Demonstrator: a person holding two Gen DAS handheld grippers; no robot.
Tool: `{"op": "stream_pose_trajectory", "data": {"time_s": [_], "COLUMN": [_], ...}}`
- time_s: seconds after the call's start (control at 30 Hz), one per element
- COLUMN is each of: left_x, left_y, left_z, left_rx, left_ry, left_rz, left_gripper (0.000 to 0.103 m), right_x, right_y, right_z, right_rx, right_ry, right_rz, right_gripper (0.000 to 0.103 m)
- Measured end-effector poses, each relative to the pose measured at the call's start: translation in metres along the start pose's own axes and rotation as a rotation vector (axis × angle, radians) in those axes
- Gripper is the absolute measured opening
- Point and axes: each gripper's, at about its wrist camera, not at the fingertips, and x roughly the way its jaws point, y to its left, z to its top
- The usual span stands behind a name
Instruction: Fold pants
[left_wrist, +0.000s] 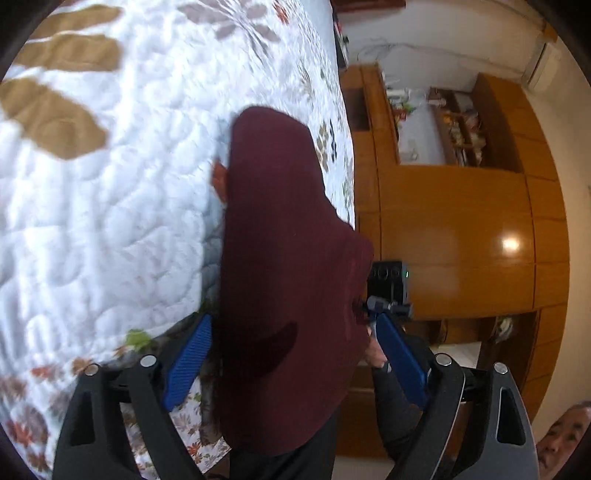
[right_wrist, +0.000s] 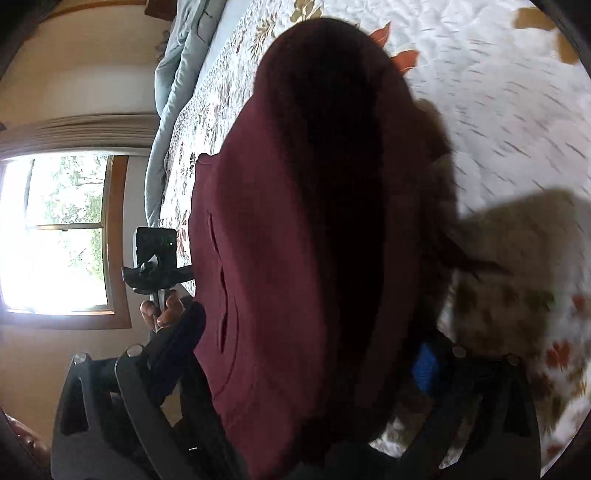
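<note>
The quilted bedspread (left_wrist: 110, 206) carries the far end of the maroon pants (left_wrist: 273, 229), whose near end hangs raised between both tools; judged from this, folding is underway, with laying down and flattening left. The left gripper (left_wrist: 291, 354) and right gripper (right_wrist: 310, 354) stand spread, cloth between the fingers; an actual pinch cannot be confirmed. Wooden cabinets (left_wrist: 454, 229) and a window (right_wrist: 55, 229) flank the bed.

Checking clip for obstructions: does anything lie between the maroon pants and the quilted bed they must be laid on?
Nothing visible does. The pants hang between the blue pads of the left hand-held gripper, and the quilt beside them shows only its printed pattern.
</note>
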Motion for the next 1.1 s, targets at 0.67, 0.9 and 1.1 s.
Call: {"op": "stream_pose_trajectory", "data": {"time_s": [0.67,0.9,1.1], "left_x": [0.012,-0.058,-0.157], "left_y": [-0.034,-0.062,-0.058], "left_z": [-0.015,0.007,0.071], "left_rx": [0.095,0.153,0.153], "left_ry": [0.037,-0.088,-0.240], "left_rz": [0.230,0.226,0.324], "left_gripper": [0.032,0.031,0.031], "right_x": [-0.004,0.025,0.103], "right_y": [0.073,0.151,0.215], "right_z": [-0.021,0.012,0.092], "right_rx": [-0.150,-0.254,-0.304], "right_ry": [-0.118,-0.131,-0.130], "right_rz": [-0.204,-0.217,-0.171], "right_gripper": [0.038,0.038,0.038]}}
